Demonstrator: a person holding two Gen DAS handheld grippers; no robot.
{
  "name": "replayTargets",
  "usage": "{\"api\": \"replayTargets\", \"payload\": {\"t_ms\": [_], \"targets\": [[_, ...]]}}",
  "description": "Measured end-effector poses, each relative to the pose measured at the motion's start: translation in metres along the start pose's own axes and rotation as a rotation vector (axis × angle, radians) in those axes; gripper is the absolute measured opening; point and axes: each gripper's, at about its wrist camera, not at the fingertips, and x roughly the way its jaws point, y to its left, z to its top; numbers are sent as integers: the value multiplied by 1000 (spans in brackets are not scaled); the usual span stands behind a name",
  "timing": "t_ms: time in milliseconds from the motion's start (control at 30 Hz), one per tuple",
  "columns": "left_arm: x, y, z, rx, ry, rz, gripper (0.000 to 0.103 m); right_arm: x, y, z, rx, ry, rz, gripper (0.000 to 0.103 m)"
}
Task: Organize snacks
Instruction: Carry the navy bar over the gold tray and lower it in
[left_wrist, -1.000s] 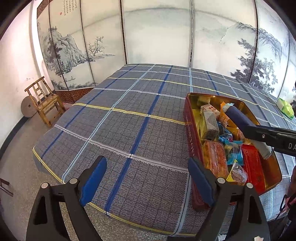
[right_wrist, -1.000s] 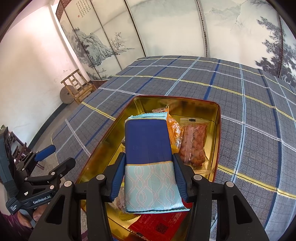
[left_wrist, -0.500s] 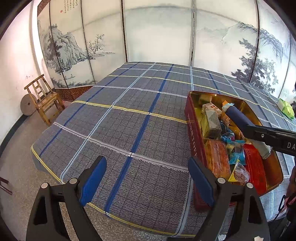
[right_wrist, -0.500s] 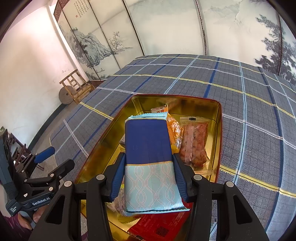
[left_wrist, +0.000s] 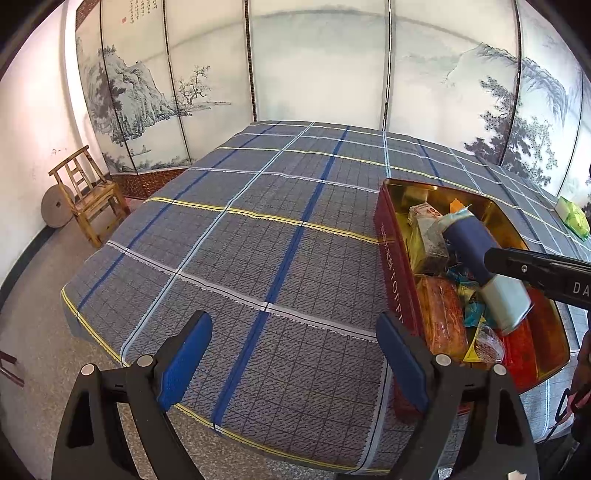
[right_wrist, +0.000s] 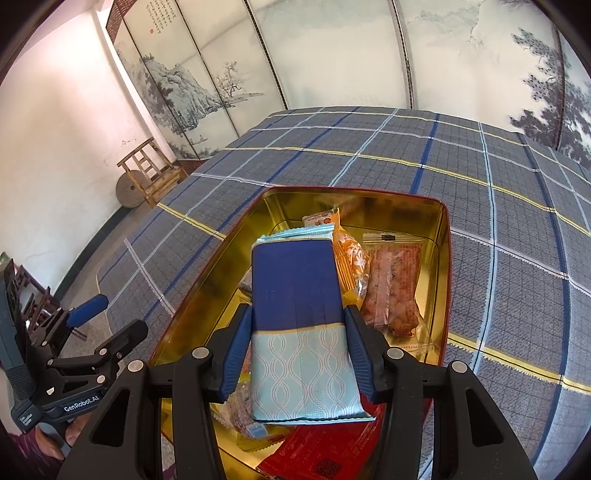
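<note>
Little had shifted over that last second: the right gripper (right_wrist: 297, 345) stayed clamped on the blue snack pack (right_wrist: 299, 314), hovering over the gold tin (right_wrist: 445, 266) among other snacks, while the left gripper (left_wrist: 293, 360) idled wide apart and empty, so the drop was still pending.

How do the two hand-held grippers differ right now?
The right hand-held gripper is clamped on a blue and pale-teal snack pack; the left hand-held gripper is open and holds nothing. The right one hangs over the gold-lined tin; the left one sits over bare plaid tablecloth beside that tin. Both have black frames with blue pads and point downward at a slant.
</note>
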Motion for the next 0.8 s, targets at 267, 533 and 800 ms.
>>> {"api": "replayTargets", "payload": {"t_ms": [267,533,800], "targets": [[2,2,-1,-2,1,1,88,1,3,4,-7,-12,-3,51],[0,3,1,3,-12,2,88,-5,9,3,-21,-37,3,52],[-17,-7,7,28,-53,5,89,-29,19,-6,-69,-98,-18,52]]}}
